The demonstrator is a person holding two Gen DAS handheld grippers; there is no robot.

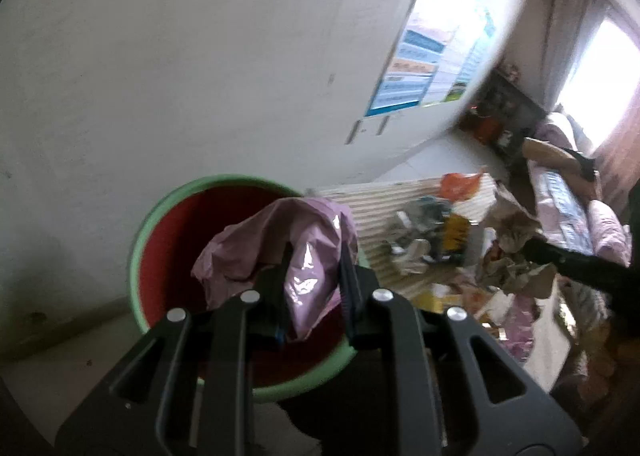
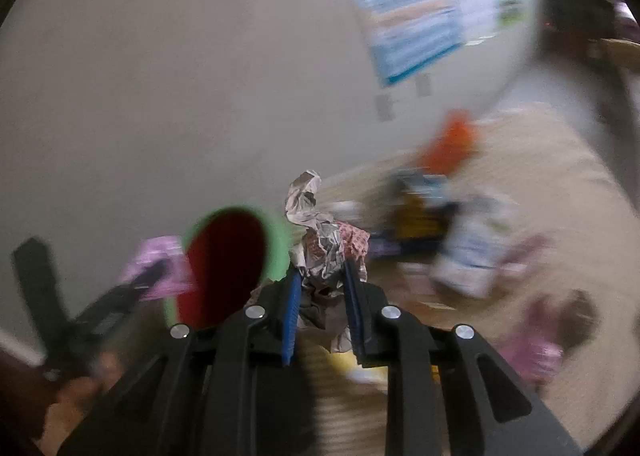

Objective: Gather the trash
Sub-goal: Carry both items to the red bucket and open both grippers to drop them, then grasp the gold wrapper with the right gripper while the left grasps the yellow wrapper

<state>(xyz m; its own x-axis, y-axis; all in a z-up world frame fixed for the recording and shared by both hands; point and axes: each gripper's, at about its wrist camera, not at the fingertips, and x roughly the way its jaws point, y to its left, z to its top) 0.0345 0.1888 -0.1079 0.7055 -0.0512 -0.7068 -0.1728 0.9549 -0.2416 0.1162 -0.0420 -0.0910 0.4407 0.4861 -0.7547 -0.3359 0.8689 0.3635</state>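
Note:
A pink plastic bag (image 1: 304, 252) hangs crumpled between the fingers of my left gripper (image 1: 316, 260), which is shut on it right above the mouth of a green-rimmed bin with a red inside (image 1: 168, 256). My right gripper (image 2: 320, 280) is shut on a wad of crumpled printed paper (image 2: 316, 232) that sticks up past its blue pads; it hovers just right of the bin (image 2: 228, 256). The right wrist view also shows the left gripper (image 2: 132, 288) with the pink bag (image 2: 156, 256) at the bin's left. The right gripper's dark finger (image 1: 568, 260) with the paper wad (image 1: 516, 256) appears in the left wrist view.
A pale wall rises behind the bin. A striped mat (image 1: 372, 208) on the floor carries a heap of litter: an orange bag (image 1: 460, 184), a yellow packet (image 1: 456, 236), grey wrappers (image 1: 412, 244) and pink scraps (image 2: 532, 348). A poster (image 1: 420, 68) hangs on the wall; the right wrist view is motion-blurred.

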